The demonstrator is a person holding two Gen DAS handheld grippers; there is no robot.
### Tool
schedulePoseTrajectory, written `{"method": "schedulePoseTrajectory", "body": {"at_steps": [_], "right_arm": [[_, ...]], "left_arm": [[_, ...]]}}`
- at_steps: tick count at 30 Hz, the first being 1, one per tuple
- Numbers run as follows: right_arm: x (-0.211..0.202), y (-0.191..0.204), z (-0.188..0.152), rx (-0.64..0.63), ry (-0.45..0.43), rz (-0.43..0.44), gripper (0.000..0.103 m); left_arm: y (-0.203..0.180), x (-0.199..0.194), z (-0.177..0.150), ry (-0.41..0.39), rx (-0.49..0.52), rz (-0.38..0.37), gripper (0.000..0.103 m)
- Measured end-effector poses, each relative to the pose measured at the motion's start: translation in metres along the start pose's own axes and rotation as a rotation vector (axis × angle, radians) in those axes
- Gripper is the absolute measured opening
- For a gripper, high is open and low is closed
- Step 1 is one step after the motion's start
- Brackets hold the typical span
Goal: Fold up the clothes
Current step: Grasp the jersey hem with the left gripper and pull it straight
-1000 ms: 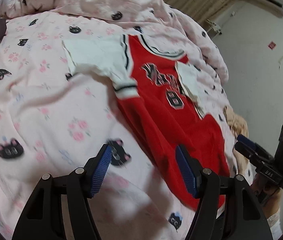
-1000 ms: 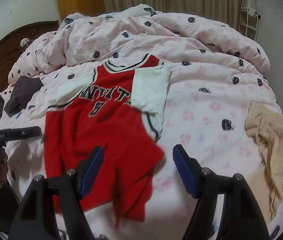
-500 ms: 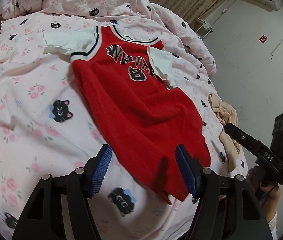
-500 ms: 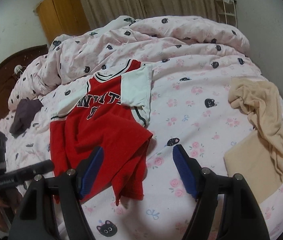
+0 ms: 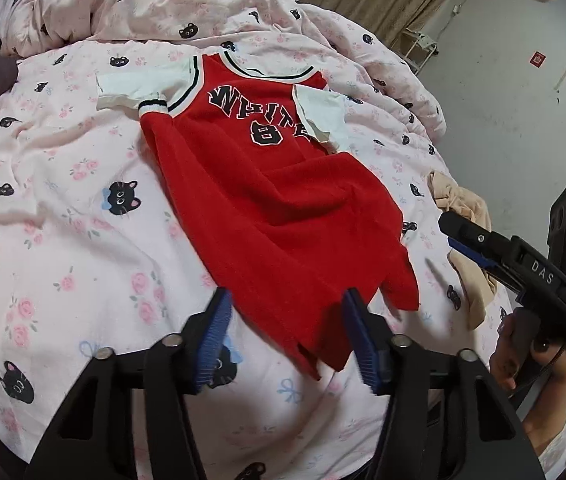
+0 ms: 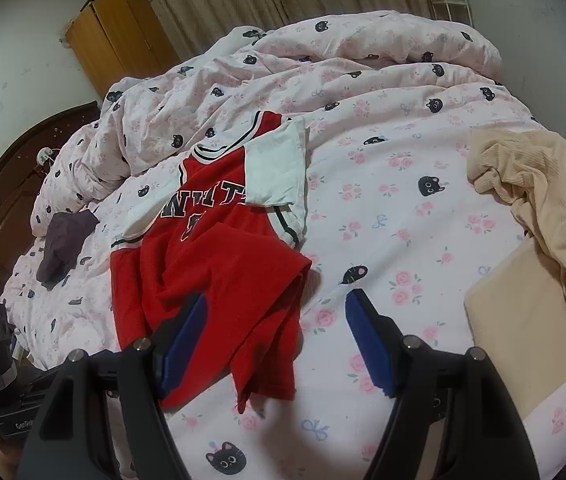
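A red jersey (image 5: 279, 208) with white sleeves, the word WHITE and the number 8 lies face up on the bed; it also shows in the right wrist view (image 6: 211, 264). Its right side is folded inward, with the white sleeve (image 6: 277, 168) lying over the chest. My left gripper (image 5: 287, 336) is open and empty, just above the jersey's hem. My right gripper (image 6: 275, 344) is open and empty, above the jersey's lower right corner. The right gripper also shows at the right edge of the left wrist view (image 5: 515, 264).
The bed has a pink sheet with cat prints (image 5: 63, 220) and a bunched duvet (image 6: 323, 72) at the far side. A beige garment (image 6: 539, 208) lies at the right, a dark purple cloth (image 6: 63, 248) at the left. A wooden cabinet (image 6: 119, 40) stands by the wall.
Both grippers have pulled back toward the foot of the bed. The jersey's right side has settled flat after being folded over. Both grippers stay open.
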State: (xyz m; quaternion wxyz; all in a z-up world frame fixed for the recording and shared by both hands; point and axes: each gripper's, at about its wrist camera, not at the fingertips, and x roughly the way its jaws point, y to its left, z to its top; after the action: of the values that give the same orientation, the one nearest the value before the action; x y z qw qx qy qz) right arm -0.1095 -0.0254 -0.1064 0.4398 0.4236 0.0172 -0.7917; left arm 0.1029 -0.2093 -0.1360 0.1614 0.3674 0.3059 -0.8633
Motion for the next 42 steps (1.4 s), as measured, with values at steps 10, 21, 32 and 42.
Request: {"method": "schedulePoseTrajectory", "body": {"at_steps": [10,21,32,42], "right_arm": [[0.001,0.003,-0.001,-0.012,0.005,0.011,0.073],[0.004,0.002,-0.001,-0.011,0.016,0.020,0.073],[-0.003,-0.017,0.001,0.083,-0.010,0.046,0.073],[-0.006,-0.014,-0.002,0.073,0.008,0.096,0.073]], "left_arm": [[0.011,0.019,-0.005,0.059,-0.087,0.029,0.031],[0.016,0.019,-0.007,0.067,-0.079,0.016,0.005],[0.031,-0.045,0.007,-0.026,-0.031,-0.015,0.004],[0.097,-0.110,0.015,-0.139,-0.078,0.106,0.003]]}}
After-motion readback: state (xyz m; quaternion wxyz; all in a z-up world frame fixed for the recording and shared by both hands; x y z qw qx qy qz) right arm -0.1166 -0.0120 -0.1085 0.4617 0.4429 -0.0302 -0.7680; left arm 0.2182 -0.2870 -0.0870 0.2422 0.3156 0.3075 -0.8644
